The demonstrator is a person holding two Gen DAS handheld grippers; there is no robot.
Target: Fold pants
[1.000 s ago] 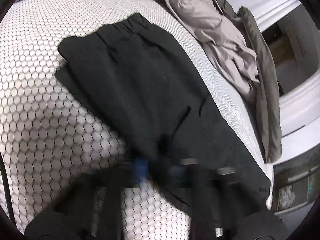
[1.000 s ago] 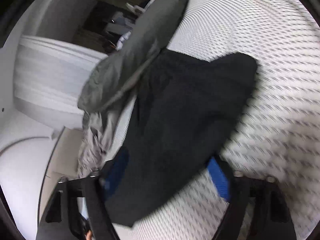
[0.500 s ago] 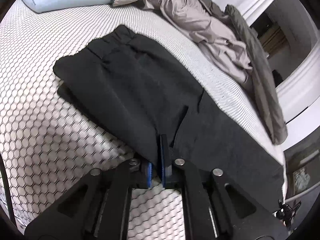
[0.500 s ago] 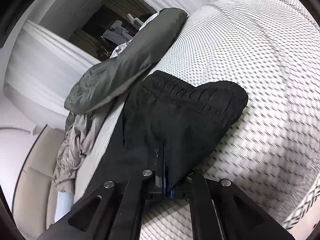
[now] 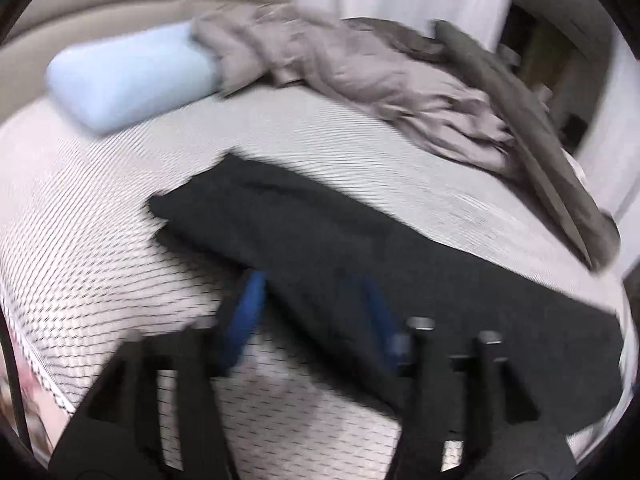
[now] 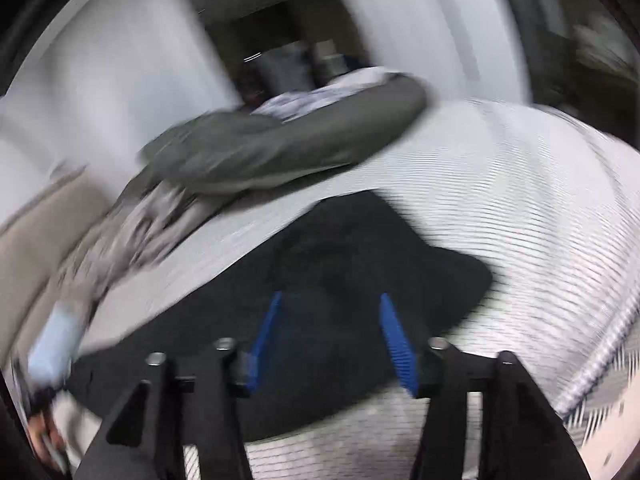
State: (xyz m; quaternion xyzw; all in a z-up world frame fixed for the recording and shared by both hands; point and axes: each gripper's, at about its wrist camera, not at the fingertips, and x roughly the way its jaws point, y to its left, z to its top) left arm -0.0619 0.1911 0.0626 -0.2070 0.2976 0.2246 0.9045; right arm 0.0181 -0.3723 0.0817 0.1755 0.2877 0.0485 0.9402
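The black pants [image 5: 360, 256] lie folded lengthwise as a long strip on the white patterned mattress [image 5: 100, 240]. My left gripper [image 5: 312, 300] is open, its blue pads straddling the near edge of the pants around mid-length, holding nothing. In the right wrist view the pants [image 6: 360, 264] show their waistband end. My right gripper [image 6: 330, 316] is open just above that end, with cloth visible between the pads. Both views are motion-blurred.
A light blue pillow [image 5: 128, 80] lies at the head of the bed. A crumpled beige cover [image 5: 380, 88] and a grey-green blanket [image 5: 552, 168] lie along the far side; the blanket shows too in the right wrist view [image 6: 280, 148]. The mattress edge [image 6: 592, 380] runs at right.
Both grippers were shut on the pants' edge half a second ago; both have opened, let go and pulled back slightly. The cameras have tilted up and swung.
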